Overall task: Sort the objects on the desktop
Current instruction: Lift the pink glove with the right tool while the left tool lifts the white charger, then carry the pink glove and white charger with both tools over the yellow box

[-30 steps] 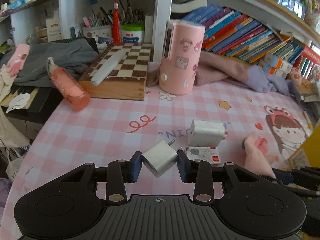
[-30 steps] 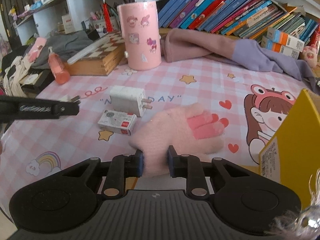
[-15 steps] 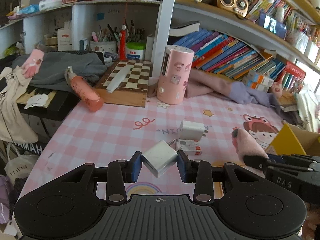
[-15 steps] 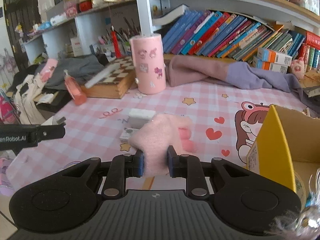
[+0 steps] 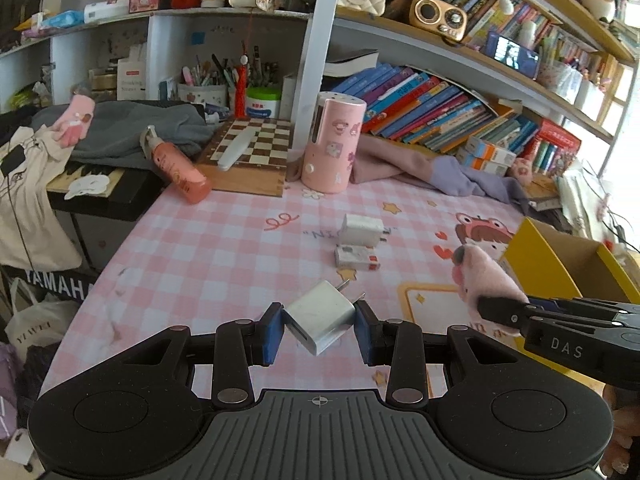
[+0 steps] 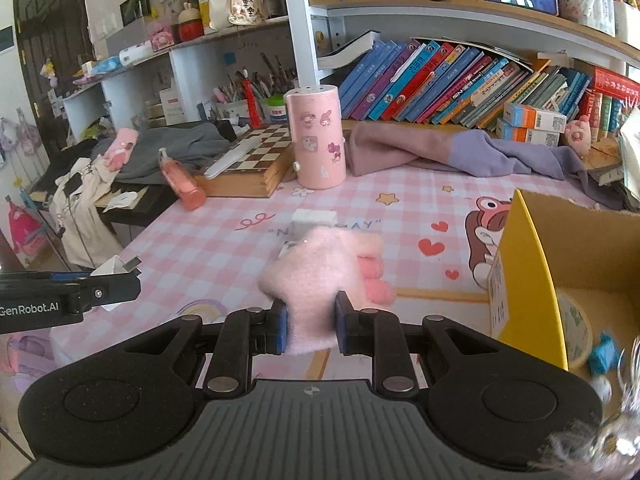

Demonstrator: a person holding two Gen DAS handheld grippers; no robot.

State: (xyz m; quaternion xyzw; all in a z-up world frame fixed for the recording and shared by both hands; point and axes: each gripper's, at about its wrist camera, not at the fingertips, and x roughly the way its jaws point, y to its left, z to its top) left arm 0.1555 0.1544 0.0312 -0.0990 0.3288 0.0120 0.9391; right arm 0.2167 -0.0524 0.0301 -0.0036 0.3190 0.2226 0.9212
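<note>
Two grips look risky: the left gripper [image 5: 319,326] pinches a silver metal plug adapter [image 5: 320,317] cornerwise, so it could twist free beside the yellow cardboard box [image 6: 520,276]; the right gripper [image 6: 310,325] squeezes a floppy pink knitted glove [image 6: 320,272].

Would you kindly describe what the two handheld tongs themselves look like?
Both are matte black plastic. The left tongs and right tongs have blue pads on pivoting linkage arms with silver rivets, above a ribbed body with round discs. Side lettering reads "DAS" on the right, "GenRobot.AI" on the left.
</note>
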